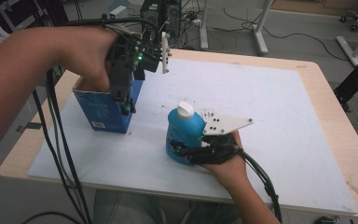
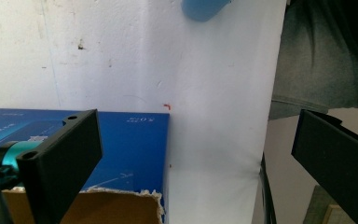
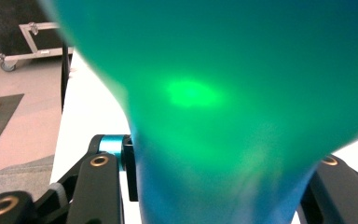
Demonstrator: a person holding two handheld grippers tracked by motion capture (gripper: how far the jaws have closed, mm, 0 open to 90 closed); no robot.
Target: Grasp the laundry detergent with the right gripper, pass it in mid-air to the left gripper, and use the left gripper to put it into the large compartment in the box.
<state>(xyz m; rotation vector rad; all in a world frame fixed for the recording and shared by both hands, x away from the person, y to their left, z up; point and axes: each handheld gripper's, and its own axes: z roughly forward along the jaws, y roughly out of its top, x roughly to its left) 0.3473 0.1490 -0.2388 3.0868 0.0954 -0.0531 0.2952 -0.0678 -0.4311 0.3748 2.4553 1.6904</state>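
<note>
A blue cardboard box stands open-topped at the left of the white mat. My left gripper hangs over its right front corner, jaws pointing down and wide apart with nothing between them. In the left gripper view the box shows its torn top edge below the open gripper. A blue bottle with a white cap stands upright near the mat's middle front. My right gripper is shut on its lower body from the near side. In the right gripper view the bottle sits blurred between the two jaws.
The white mat covers a wooden table, with open room to the right and back. Black cables trail off the table's left edge. Desk legs and a computer tower stand on the floor behind.
</note>
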